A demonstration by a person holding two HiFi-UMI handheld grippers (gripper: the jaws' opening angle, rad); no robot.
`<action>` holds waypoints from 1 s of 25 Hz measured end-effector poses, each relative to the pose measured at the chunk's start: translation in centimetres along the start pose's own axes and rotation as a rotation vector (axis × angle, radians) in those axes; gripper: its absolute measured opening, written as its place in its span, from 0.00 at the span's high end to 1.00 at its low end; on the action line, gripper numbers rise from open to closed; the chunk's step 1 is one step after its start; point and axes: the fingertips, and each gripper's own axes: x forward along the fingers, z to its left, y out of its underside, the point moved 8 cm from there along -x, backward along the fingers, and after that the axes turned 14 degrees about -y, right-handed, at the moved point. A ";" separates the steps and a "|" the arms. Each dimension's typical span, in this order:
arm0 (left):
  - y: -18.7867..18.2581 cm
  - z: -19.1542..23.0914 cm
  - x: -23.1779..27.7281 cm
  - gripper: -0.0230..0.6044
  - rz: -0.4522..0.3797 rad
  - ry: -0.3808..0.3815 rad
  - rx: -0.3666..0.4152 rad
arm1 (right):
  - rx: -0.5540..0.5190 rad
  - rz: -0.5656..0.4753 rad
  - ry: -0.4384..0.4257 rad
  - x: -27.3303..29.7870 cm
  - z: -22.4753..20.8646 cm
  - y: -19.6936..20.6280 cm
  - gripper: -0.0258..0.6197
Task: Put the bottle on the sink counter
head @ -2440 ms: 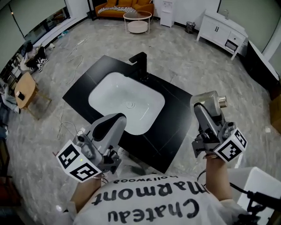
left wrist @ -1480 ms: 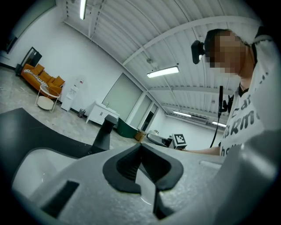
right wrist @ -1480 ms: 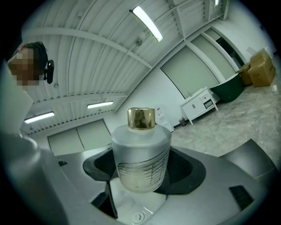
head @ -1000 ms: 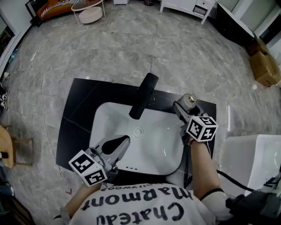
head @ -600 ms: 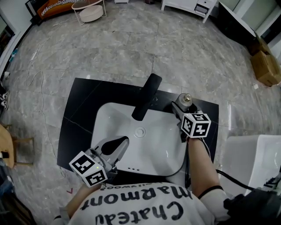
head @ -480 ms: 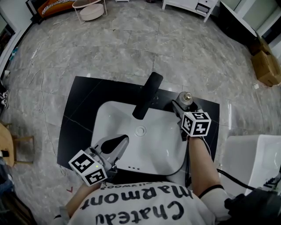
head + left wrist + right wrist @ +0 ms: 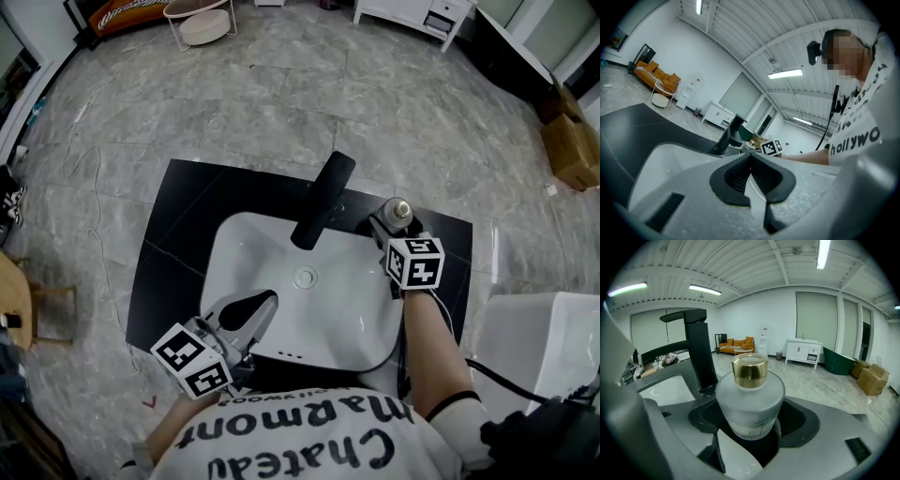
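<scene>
A frosted bottle (image 7: 749, 401) with a gold cap (image 7: 399, 208) stands upright between the jaws of my right gripper (image 7: 750, 425), which is shut on it. In the head view that right gripper (image 7: 388, 226) holds it over the black sink counter (image 7: 173, 225), at the basin's back right corner, just right of the black faucet (image 7: 323, 199). Whether the bottle's base touches the counter is hidden. My left gripper (image 7: 261, 305) is shut and empty at the front rim of the white basin (image 7: 281, 262); its own view shows the left gripper (image 7: 751, 165) with the pads pressed together.
The faucet (image 7: 697, 352) rises close on the bottle's left. A white fixture (image 7: 548, 328) stands by the counter's right end. Cardboard boxes (image 7: 572, 141), a white cabinet (image 7: 412, 11) and a round table (image 7: 202, 21) sit farther off on the grey floor.
My right gripper has carried the bottle from the counter's front right to the back beside the faucet, then nearly stopped. The left gripper has stayed shut at the basin's front rim.
</scene>
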 end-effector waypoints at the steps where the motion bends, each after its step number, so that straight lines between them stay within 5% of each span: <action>1: 0.1 0.0 -0.3 0.94 -0.003 -0.004 0.000 | 0.001 0.000 0.001 0.0 0.0 0.0 0.44; 11: 1.1 -1.0 -5.8 0.94 -0.092 -0.092 -0.038 | 0.018 0.128 -0.024 -0.3 0.6 0.7 0.43; 17: 6.1 -4.4 -13.0 0.94 -0.177 -0.186 -0.101 | 0.037 0.217 -0.017 -3.7 0.6 3.6 0.43; 21: 9.5 -7.9 -16.4 0.94 -0.250 -0.277 -0.121 | 0.053 0.170 -0.069 -7.7 1.2 5.4 0.43; 25: 13.1 -12.7 -19.0 0.94 -0.268 -0.385 -0.128 | 0.186 0.086 -0.183 -15.1 3.8 9.6 0.43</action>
